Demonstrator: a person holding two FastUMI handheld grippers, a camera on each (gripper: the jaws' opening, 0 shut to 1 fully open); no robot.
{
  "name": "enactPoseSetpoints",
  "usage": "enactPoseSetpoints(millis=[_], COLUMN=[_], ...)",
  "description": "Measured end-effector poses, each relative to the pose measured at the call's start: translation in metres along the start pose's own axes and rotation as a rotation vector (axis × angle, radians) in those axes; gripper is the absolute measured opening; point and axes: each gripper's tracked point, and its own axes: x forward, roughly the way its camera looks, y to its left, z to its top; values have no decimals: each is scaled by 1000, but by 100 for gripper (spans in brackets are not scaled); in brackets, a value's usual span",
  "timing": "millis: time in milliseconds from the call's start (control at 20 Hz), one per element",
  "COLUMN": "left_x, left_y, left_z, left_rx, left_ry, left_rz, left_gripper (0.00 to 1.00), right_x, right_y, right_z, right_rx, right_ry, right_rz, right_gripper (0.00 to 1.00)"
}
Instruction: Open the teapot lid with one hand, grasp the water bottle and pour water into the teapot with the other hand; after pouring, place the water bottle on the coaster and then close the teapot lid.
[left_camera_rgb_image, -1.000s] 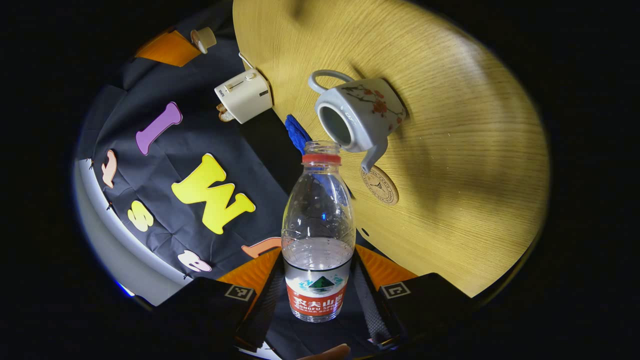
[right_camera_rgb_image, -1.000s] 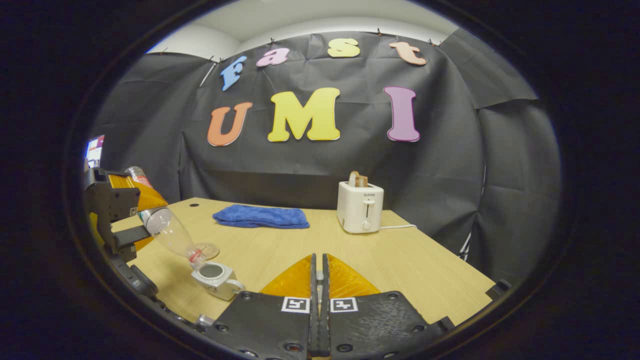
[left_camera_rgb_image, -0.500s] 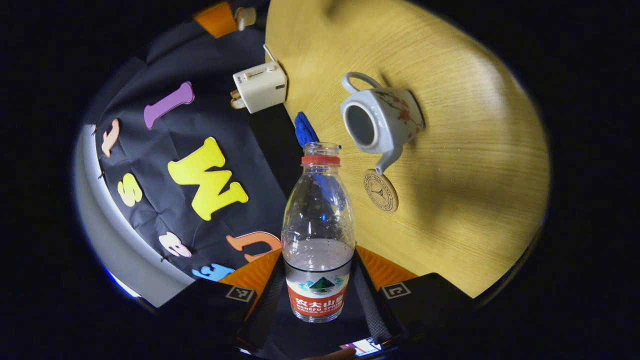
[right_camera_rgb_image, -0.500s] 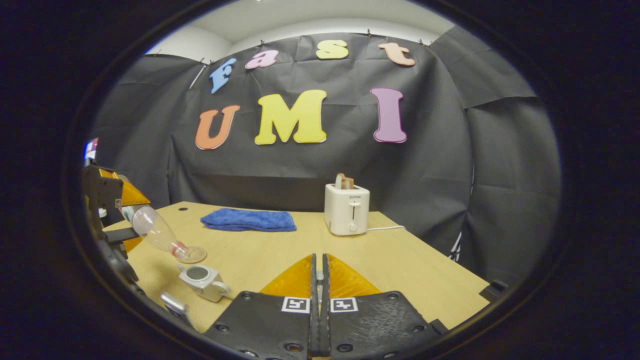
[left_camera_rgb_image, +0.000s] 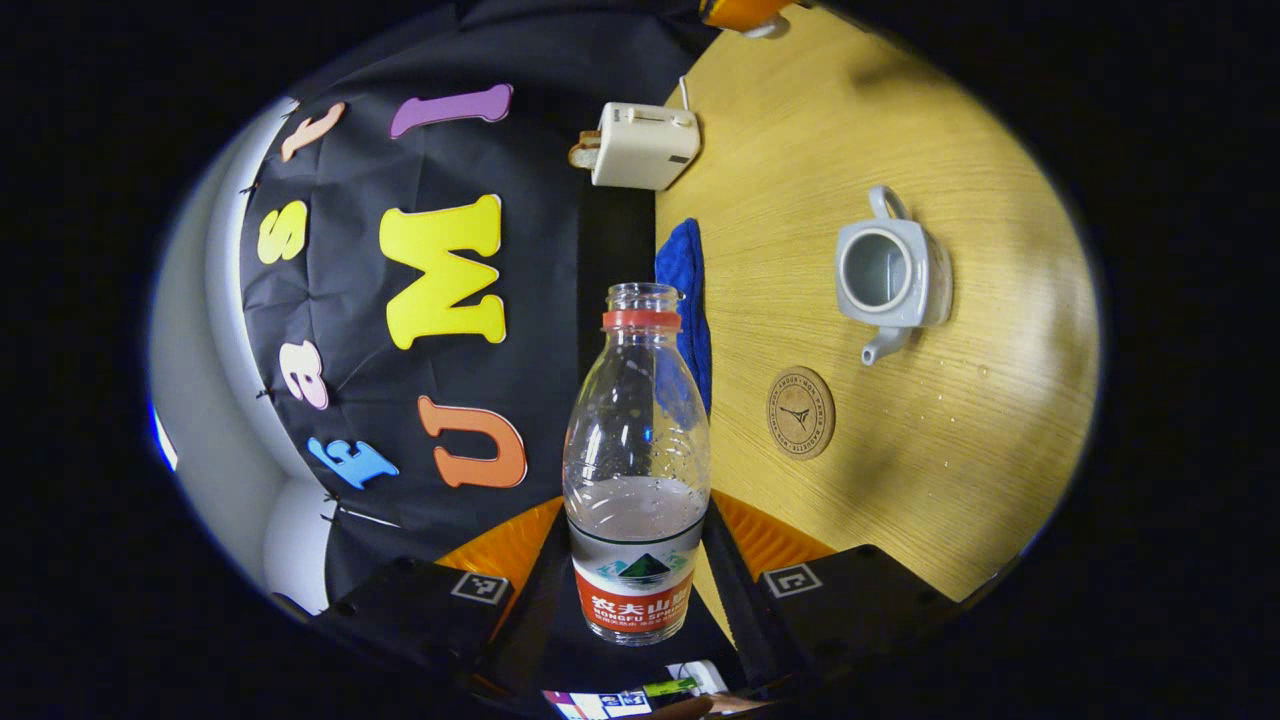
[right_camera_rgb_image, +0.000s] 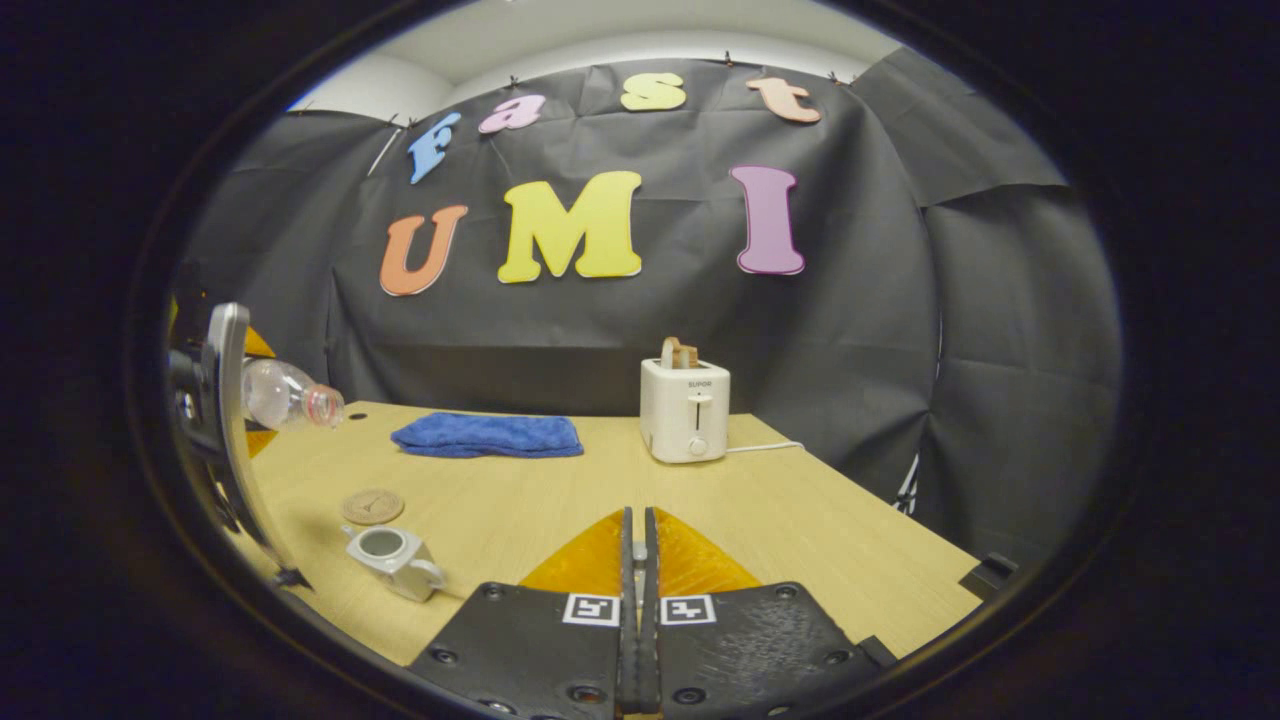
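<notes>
There was one water bottle, one teapot, one coaster, one blue towel and one toaster with one slice of toast.

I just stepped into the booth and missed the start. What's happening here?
A person works a claw in each hand. The left claw grips an uncapped water bottle, part full, held off the table, its neck away from the teapot. The teapot stands open, lid off, with the bare coaster near its spout. The right claw is shut; whether it holds the lid is unclear.
</notes>
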Motion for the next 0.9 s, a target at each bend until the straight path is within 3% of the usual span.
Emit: enactPoseSetpoints(millis=[250,450,600,750,900], left_x=[-9,-13,-5,-5,5], left_y=[-7,-1,-31,-37,-41], left_z=[8,34,33,39,48], left_rx=[-238,-485,-676,-843,-1054], left_ry=[-69,-210,-204,-260,-309], left_rz=[-54,-28,-87,-63,-95], left_gripper=[77,77,77,77,78], right_x=[0,-1,-1,1,4], right_y=[5,13,15,15,14], right_z=[-2,-3,-5,-6,-9], right_rx=[-8,-10,-17,-19,-25], right_ry=[0,-1,3,3,12], right_rz=[3,24,26,23,15], right_gripper=[1,0,0,0,0])
